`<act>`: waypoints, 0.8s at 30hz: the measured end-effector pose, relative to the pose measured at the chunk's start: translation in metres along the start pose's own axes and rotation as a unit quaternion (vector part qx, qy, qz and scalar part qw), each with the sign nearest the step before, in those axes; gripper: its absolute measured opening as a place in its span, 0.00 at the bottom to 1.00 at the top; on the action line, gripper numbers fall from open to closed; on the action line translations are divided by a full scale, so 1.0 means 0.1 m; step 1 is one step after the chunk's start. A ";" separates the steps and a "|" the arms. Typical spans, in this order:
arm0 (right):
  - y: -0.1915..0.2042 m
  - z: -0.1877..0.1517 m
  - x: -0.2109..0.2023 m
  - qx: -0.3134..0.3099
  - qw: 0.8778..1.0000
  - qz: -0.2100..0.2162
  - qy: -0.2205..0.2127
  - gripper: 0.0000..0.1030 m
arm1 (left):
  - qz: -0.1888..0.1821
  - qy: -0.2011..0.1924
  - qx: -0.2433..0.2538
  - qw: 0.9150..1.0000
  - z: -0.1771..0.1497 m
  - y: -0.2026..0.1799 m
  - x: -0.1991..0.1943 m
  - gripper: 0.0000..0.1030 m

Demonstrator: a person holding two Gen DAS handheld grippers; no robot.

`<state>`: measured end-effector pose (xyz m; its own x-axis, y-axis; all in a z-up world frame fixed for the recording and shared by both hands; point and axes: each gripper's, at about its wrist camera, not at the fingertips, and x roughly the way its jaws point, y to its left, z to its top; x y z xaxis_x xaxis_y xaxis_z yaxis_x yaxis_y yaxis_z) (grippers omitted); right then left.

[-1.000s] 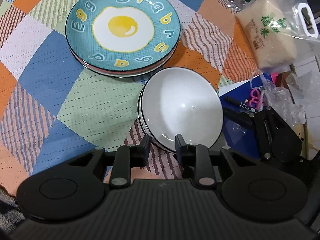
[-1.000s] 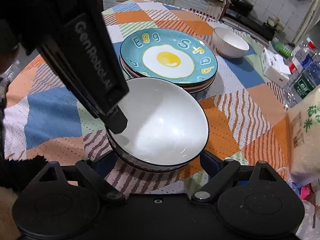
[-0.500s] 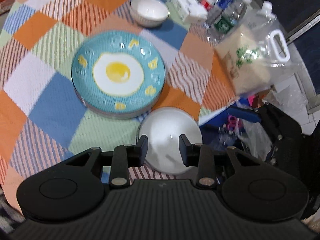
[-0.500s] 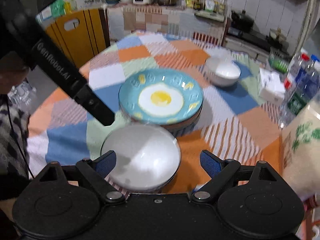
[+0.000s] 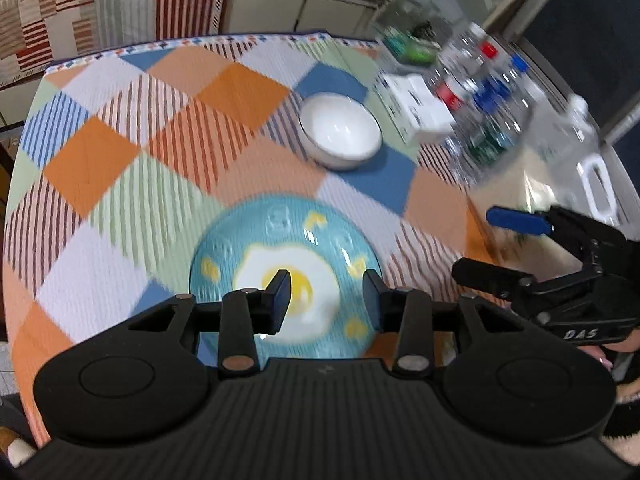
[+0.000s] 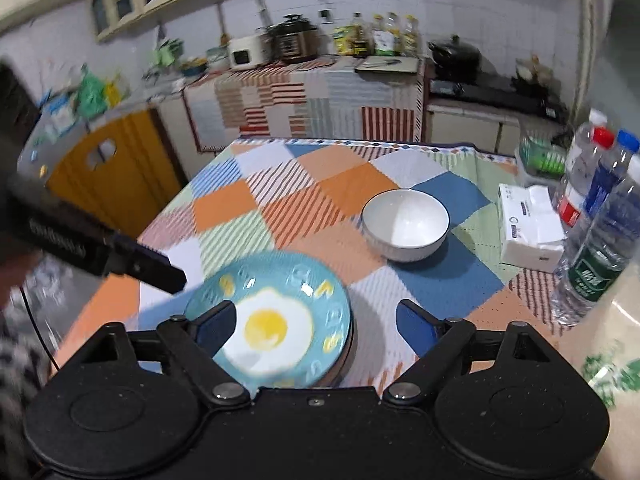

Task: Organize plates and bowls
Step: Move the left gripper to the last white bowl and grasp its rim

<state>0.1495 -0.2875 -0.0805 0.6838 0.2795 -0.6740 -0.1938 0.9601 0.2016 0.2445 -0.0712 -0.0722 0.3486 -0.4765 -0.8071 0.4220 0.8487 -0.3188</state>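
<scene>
You have lifted both grippers away from the near bowl, now out of view. The egg plate (image 5: pixel 280 280) lies below your left gripper (image 5: pixel 324 296) and right gripper (image 6: pixel 316 320), both wide open, empty. The white bowl (image 6: pixel 404 224) sits beyond, seemingly alone.

Even indoor light falls from above; small white glints sit on the egg plate (image 5: pixel 280 264) and inside the white bowl (image 6: pixel 405 219), which casts a soft shadow to its right. Motion blur smears the plate, the checked cloth (image 5: pixel 132 184) and the bottles (image 5: pixel 484 92) in both views; fisheye distortion bends the edges, and the corners go dark.
</scene>
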 end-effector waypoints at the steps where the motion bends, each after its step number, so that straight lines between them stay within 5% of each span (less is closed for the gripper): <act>1: -0.07 0.06 0.07 0.014 1.000 0.001 0.001 0.84 | 0.001 -0.005 -0.003 1.000 0.07 0.02 0.07 0.37; 6: -0.51 0.37 0.54 0.119 0.992 -0.011 0.029 0.76 | 0.004 -0.025 -0.056 0.998 0.51 0.18 0.53 0.38; 10: -1.00 0.45 0.98 0.253 0.966 0.014 0.059 0.69 | 0.011 -0.061 -0.080 0.995 0.81 0.24 0.89 0.41; 14: -1.28 0.39 1.34 0.336 0.940 0.003 0.058 0.67 | 0.025 -0.046 -0.095 0.994 0.99 0.28 1.32 0.41; 16: -1.32 0.34 1.49 0.356 0.933 -0.008 0.059 0.65 | 0.025 -0.041 -0.100 0.994 1.03 0.29 1.49 0.41; 24: -1.30 0.38 1.81 0.327 0.940 -0.082 0.058 0.50 | 0.001 -0.049 -0.130 0.990 0.91 0.37 1.73 0.38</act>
<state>0.3249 -0.3617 -0.2021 0.5779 0.1639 -0.7995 0.4073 0.7909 0.4566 0.3966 -0.1428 -0.1787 0.4352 -0.4831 -0.7597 0.1948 0.8744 -0.4444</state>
